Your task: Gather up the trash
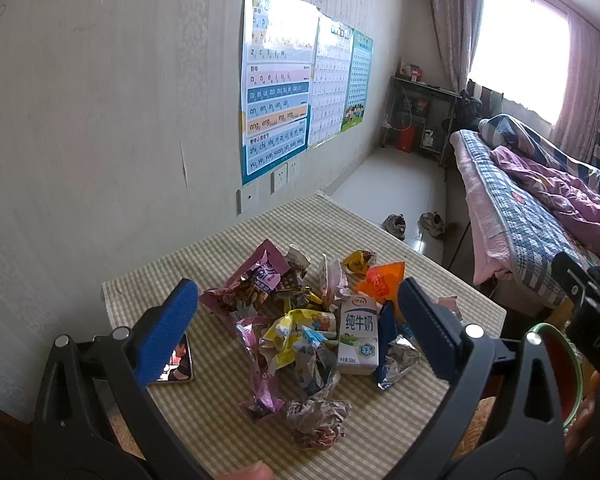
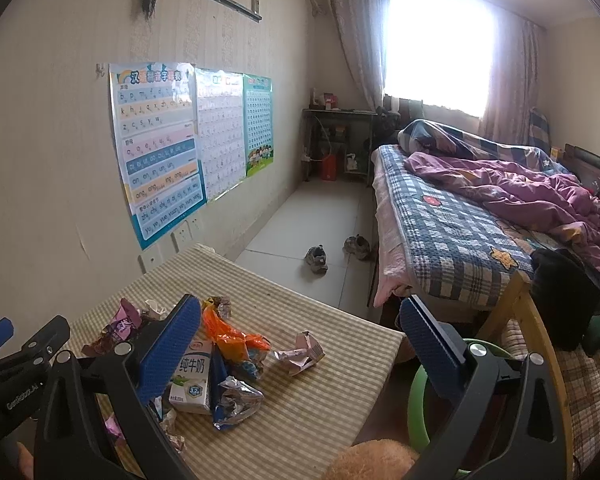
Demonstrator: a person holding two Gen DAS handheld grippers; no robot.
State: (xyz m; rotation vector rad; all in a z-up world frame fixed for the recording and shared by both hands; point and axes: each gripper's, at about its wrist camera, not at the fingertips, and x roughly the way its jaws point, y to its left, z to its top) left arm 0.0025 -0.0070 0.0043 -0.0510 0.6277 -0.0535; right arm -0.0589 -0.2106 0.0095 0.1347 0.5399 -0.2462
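A heap of trash lies on a small table with a striped cloth (image 1: 228, 248): a white milk carton (image 1: 358, 334), an orange wrapper (image 1: 382, 278), a purple snack bag (image 1: 256, 276), a yellow wrapper (image 1: 296, 330), a silver-blue foil bag (image 1: 398, 360) and a crumpled foil ball (image 1: 318, 420). My left gripper (image 1: 296, 312) is open and empty, held above the heap. My right gripper (image 2: 300, 328) is open and empty, over the table's right side; the carton (image 2: 192, 376), the foil bag (image 2: 236, 400) and a lone pink wrapper (image 2: 300, 354) lie below it.
A phone (image 1: 180, 360) lies on the table at the left. A green-rimmed bin (image 2: 418, 392) stands to the right of the table by a wooden chair (image 2: 516, 312). A bed (image 2: 460, 224) fills the right side. Shoes (image 2: 316, 260) sit on the floor. A wall with posters (image 1: 276, 92) is at the left.
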